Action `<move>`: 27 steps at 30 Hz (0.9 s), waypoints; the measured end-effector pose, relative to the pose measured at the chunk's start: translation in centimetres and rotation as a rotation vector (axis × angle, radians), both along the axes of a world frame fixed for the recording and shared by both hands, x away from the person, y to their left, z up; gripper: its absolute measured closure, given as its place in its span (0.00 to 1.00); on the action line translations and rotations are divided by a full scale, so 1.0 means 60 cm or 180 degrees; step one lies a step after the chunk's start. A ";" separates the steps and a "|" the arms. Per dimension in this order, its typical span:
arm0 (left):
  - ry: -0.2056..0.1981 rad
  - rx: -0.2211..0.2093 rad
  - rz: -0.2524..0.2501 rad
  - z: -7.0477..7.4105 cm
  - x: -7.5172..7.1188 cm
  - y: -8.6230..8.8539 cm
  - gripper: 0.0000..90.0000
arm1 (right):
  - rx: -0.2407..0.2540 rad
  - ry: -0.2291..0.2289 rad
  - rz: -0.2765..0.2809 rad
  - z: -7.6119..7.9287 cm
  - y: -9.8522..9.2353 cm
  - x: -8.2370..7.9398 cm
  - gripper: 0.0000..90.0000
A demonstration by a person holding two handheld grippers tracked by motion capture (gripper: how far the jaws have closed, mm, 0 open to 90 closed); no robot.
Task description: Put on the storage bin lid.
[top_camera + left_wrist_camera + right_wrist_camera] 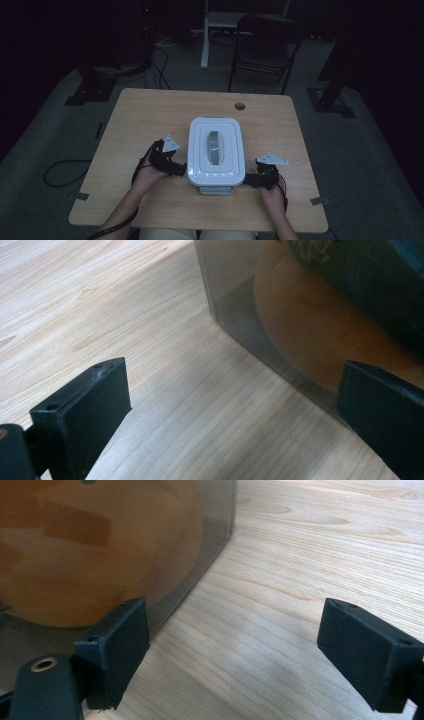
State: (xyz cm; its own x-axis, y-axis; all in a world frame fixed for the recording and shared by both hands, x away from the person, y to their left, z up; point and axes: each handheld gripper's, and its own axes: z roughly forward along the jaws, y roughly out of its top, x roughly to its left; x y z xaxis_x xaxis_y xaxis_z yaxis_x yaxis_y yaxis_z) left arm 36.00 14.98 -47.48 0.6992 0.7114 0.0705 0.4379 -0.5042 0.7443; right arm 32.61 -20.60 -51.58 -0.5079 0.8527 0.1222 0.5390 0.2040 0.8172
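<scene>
Container (216, 152) with white lid sits near table (145, 115) centre, toward the near edge, long axis running 12 to 6 o'clock, grey handle on top. Left gripper (172, 167) waits at its 9 o'clock flank, right gripper (255, 179) at 3 o'clock, low on either side, probably so the box can be steadied or its lid worked from both sides at once. Left gripper view: jaws spread, nothing between them, smoky translucent wall (280, 340) just ahead. Right gripper view: jaws spread wide, bare wood between, wall (150, 545) close by one pad. Neither pad presses the box. Contents blurred, orange-brown.
</scene>
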 end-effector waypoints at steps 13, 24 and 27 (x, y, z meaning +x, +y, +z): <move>0.0019 -0.0056 0.0034 -0.015 -0.017 0.034 0.02 | -0.0006 -0.0095 -0.0137 0.004 -0.019 -0.007 0.15; 0.0085 -0.0042 0.0160 -0.022 -0.030 0.064 0.02 | -0.0117 -0.0110 -0.0364 0.003 -0.053 -0.015 0.15; 0.0081 -0.0034 0.0196 -0.021 -0.035 0.074 0.02 | -0.0125 -0.0104 -0.0465 0.002 -0.073 -0.019 0.15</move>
State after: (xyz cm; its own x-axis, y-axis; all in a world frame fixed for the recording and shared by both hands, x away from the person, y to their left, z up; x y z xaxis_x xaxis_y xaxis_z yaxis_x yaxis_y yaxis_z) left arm 33.89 19.41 -48.76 0.6555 0.7538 0.0455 0.4867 -0.4678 0.7378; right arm 31.44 -24.97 -51.43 -0.3812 0.9216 0.0729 0.5387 0.1574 0.8277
